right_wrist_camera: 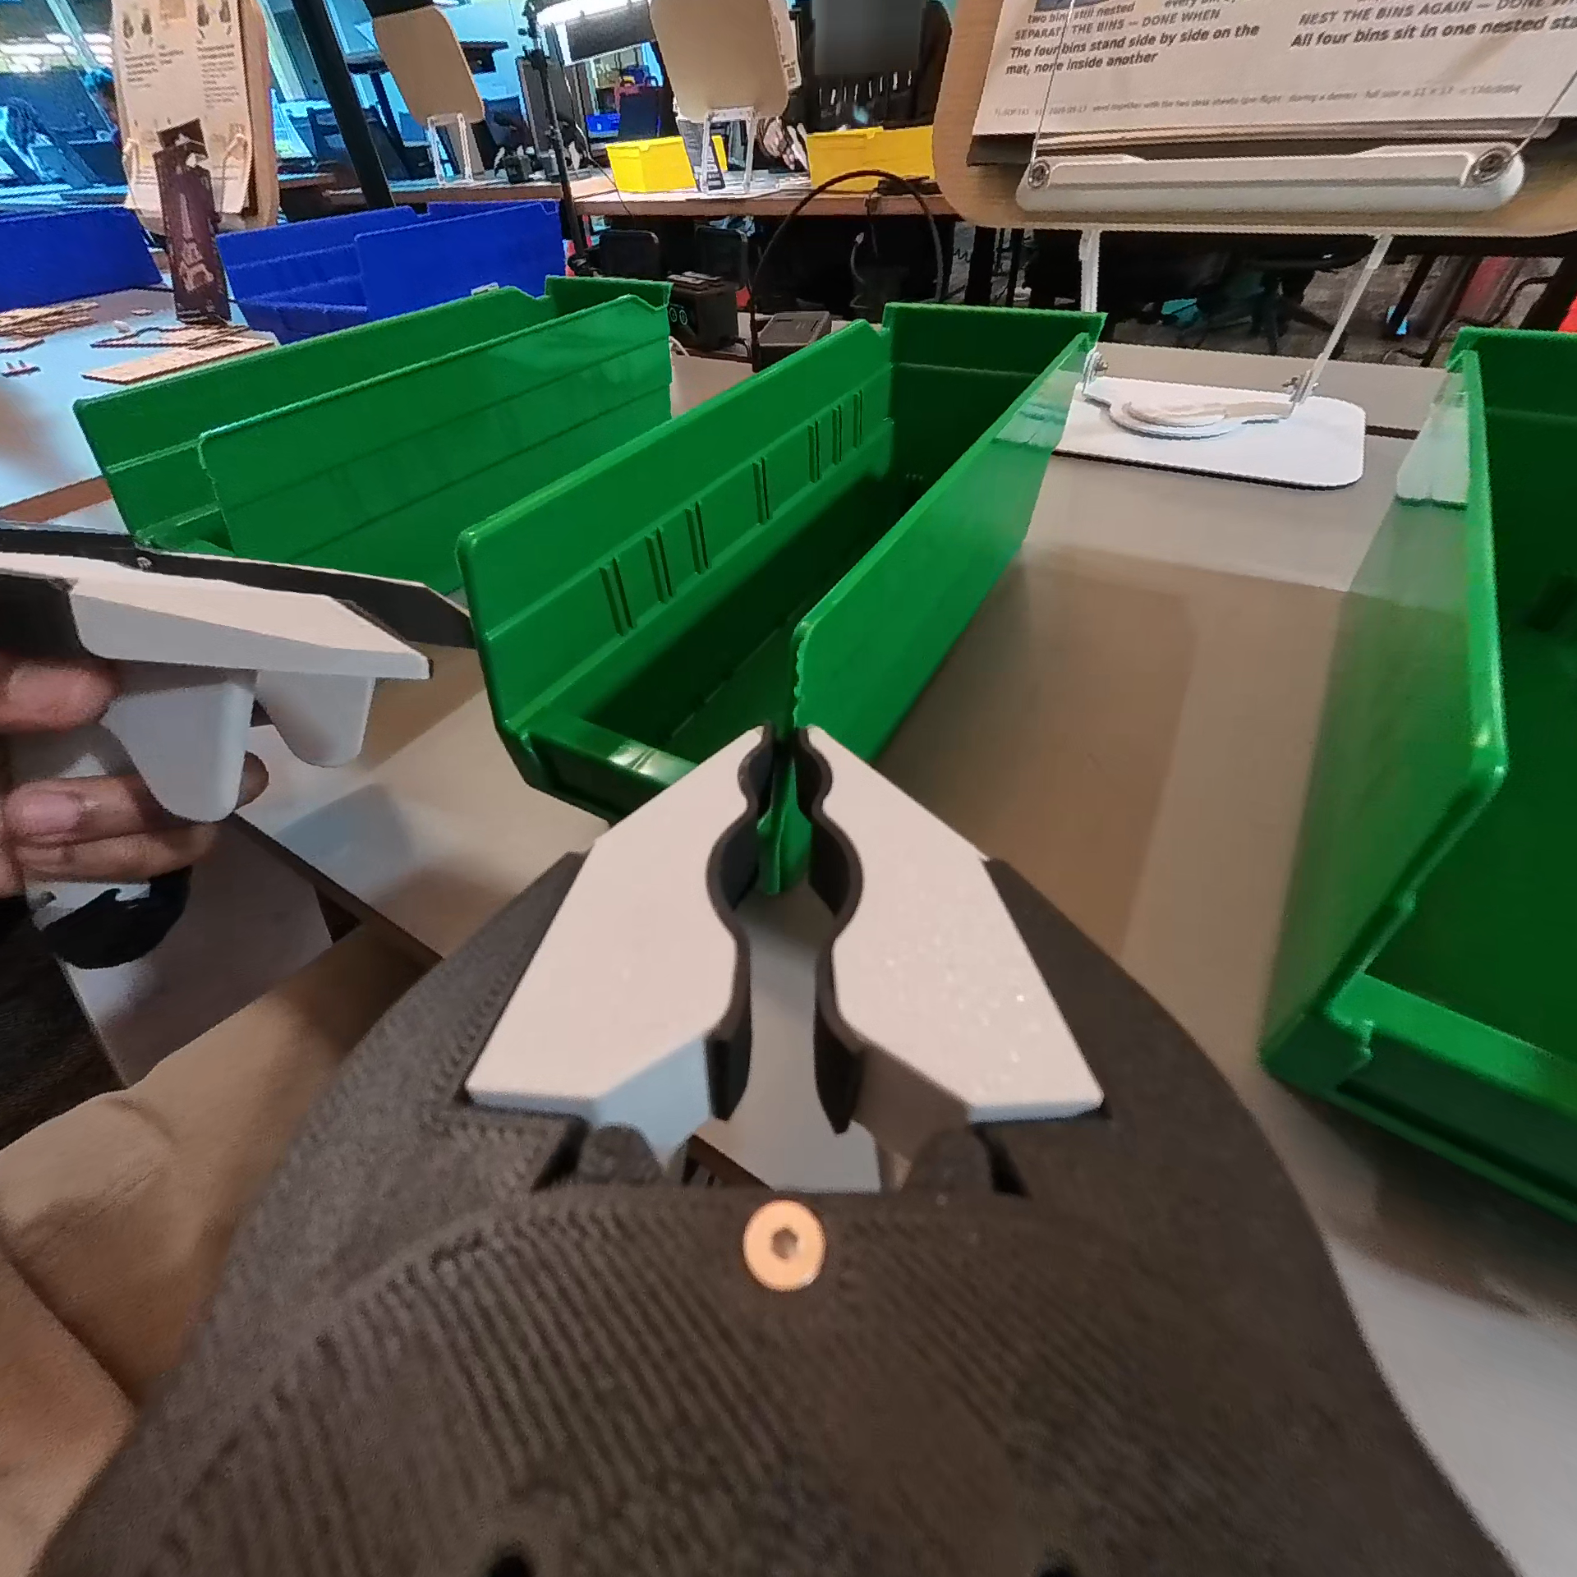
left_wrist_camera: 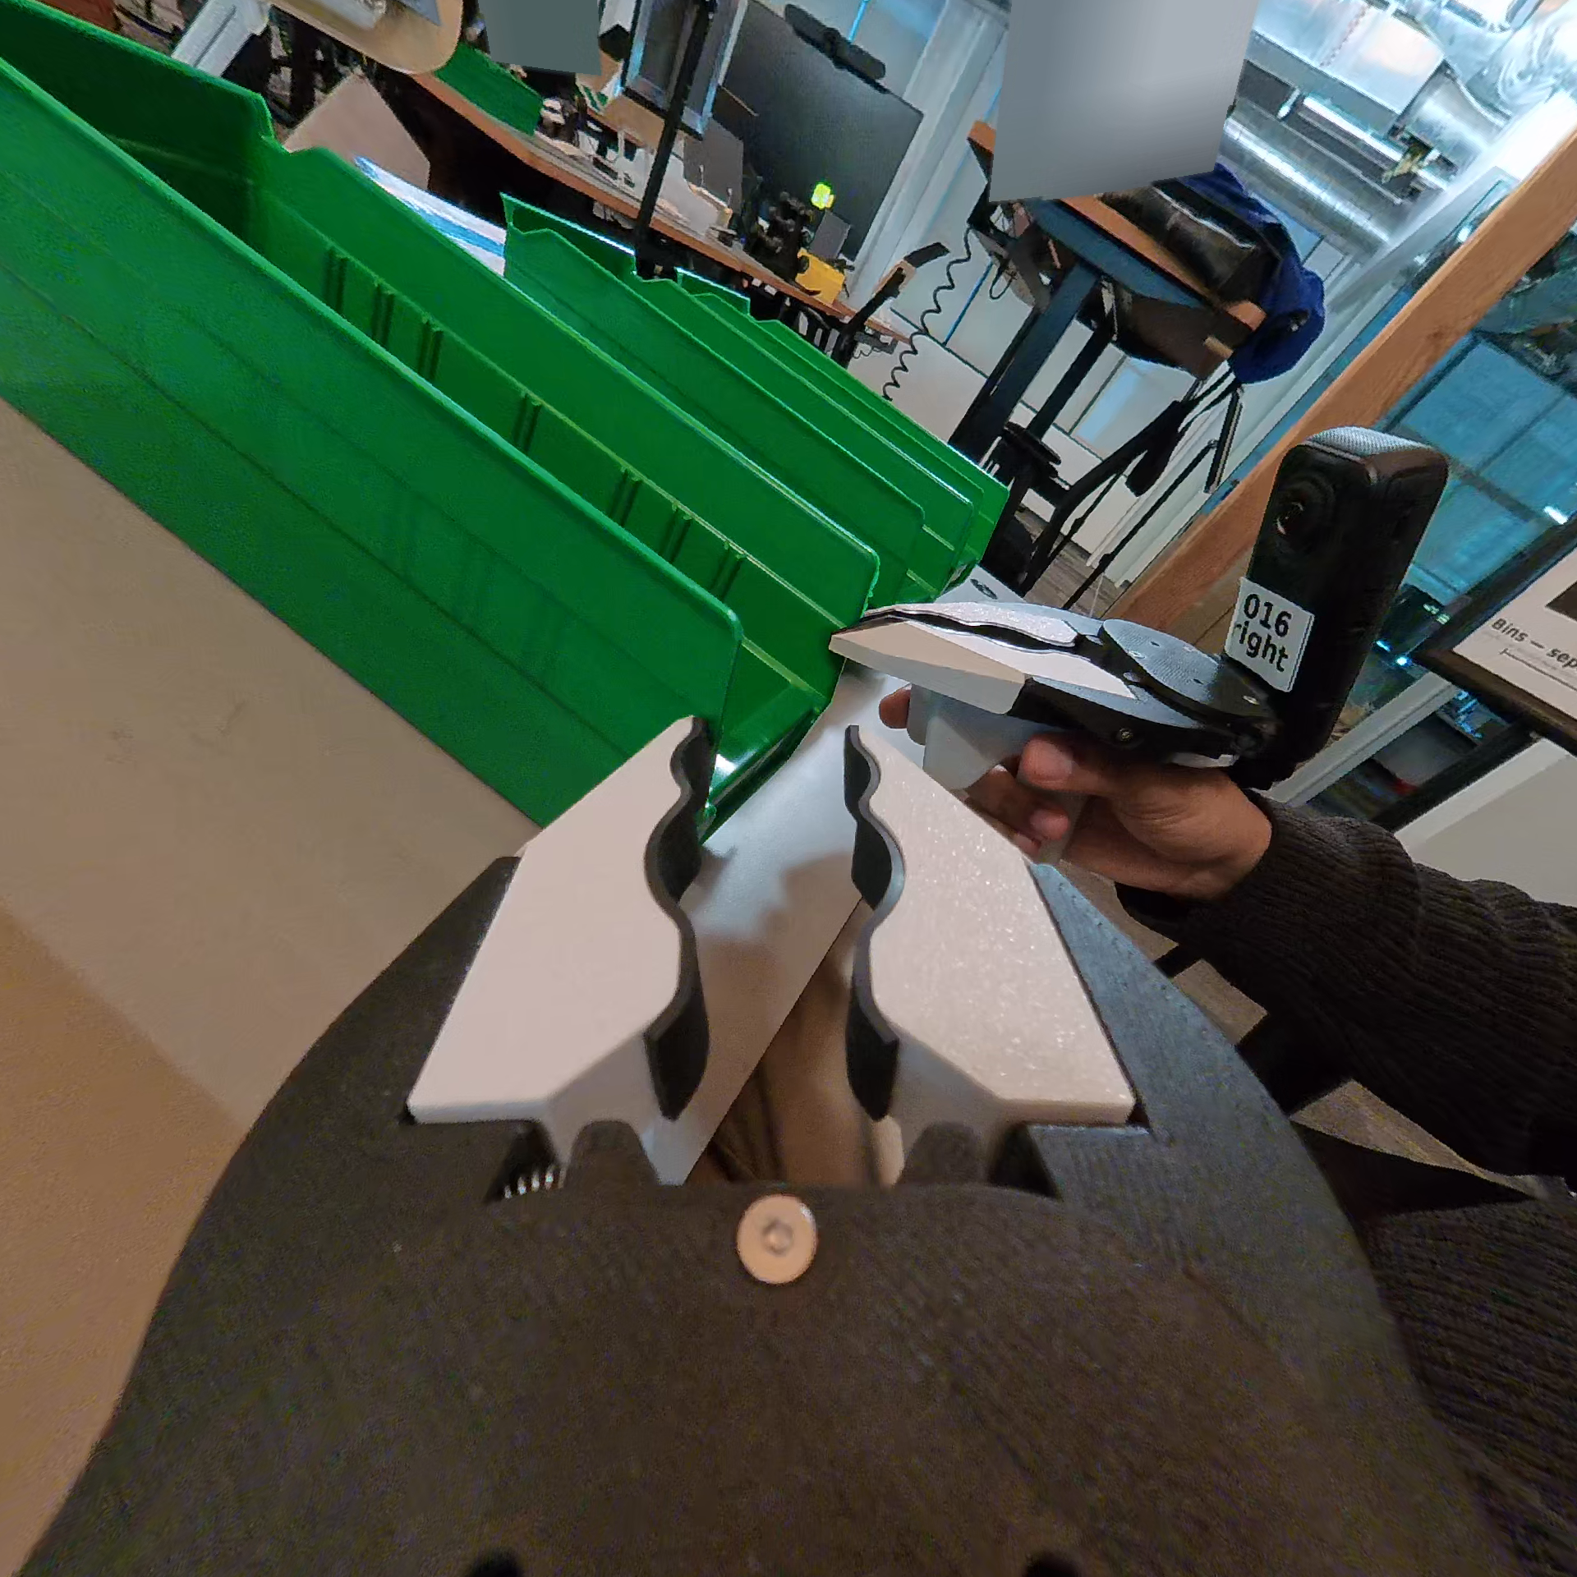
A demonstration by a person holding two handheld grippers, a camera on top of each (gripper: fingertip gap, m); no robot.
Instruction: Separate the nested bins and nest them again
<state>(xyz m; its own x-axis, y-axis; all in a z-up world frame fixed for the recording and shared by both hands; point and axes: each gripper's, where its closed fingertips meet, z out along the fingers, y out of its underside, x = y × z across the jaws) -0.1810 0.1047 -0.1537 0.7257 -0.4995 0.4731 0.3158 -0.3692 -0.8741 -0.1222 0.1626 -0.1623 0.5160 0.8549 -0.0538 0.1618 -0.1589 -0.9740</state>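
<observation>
Several green bins stand on the tan table. My right gripper is shut on the front edge of the right wall of the middle bin. My left gripper is open, and the front left corner of that bin lies just at its mouth. I cannot tell whether they touch. The left gripper also shows at the left of the right wrist view, pointing at the bin's left wall. The right gripper shows in the left wrist view. Two nested green bins stand to the left, and another green bin stands to the right.
A white stand base with an instruction board sits behind the bins. Blue bins and yellow bins are on tables farther back. The table's front edge runs under my left gripper. A person's hand and dark sleeve hold the right gripper.
</observation>
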